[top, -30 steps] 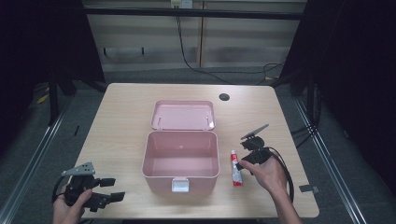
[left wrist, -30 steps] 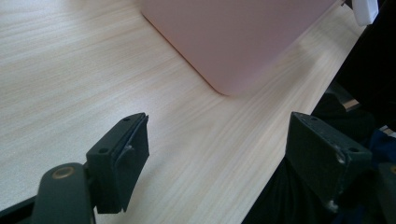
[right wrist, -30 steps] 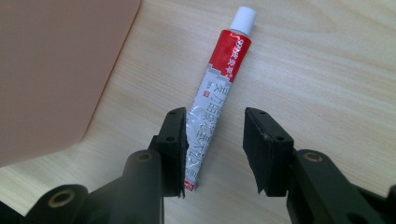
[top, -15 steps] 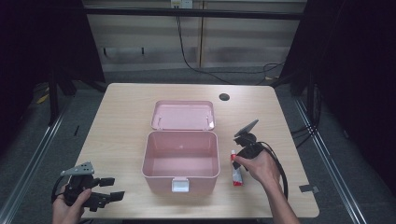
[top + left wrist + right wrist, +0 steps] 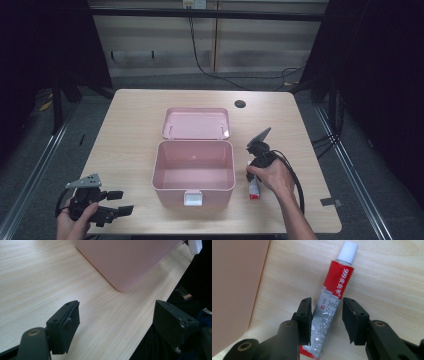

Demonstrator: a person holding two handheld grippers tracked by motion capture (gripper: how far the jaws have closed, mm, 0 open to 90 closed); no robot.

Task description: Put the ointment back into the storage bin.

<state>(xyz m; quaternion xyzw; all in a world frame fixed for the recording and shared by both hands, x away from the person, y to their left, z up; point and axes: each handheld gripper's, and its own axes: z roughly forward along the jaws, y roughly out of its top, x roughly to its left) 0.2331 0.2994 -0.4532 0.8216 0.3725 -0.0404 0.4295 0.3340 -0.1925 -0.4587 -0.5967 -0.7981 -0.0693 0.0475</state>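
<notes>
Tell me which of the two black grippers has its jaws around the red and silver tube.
The right gripper: its jaws straddle the red and silver tube lying beside the pink plastic box. The left gripper is open over bare wooden table.

A rectangular table with a pale wood-grain top [image 5: 130,125] stands in a dim room, lit from above while its surroundings lie in shadow. Near the table's far edge is a small round dark hole [image 5: 240,104]. Beyond the table, a beige panelled wall [image 5: 250,40] has black cables [image 5: 200,55] hanging down it. Grey floor [image 5: 35,145] and a metal rail [image 5: 40,165] flank the table's left side.
</notes>
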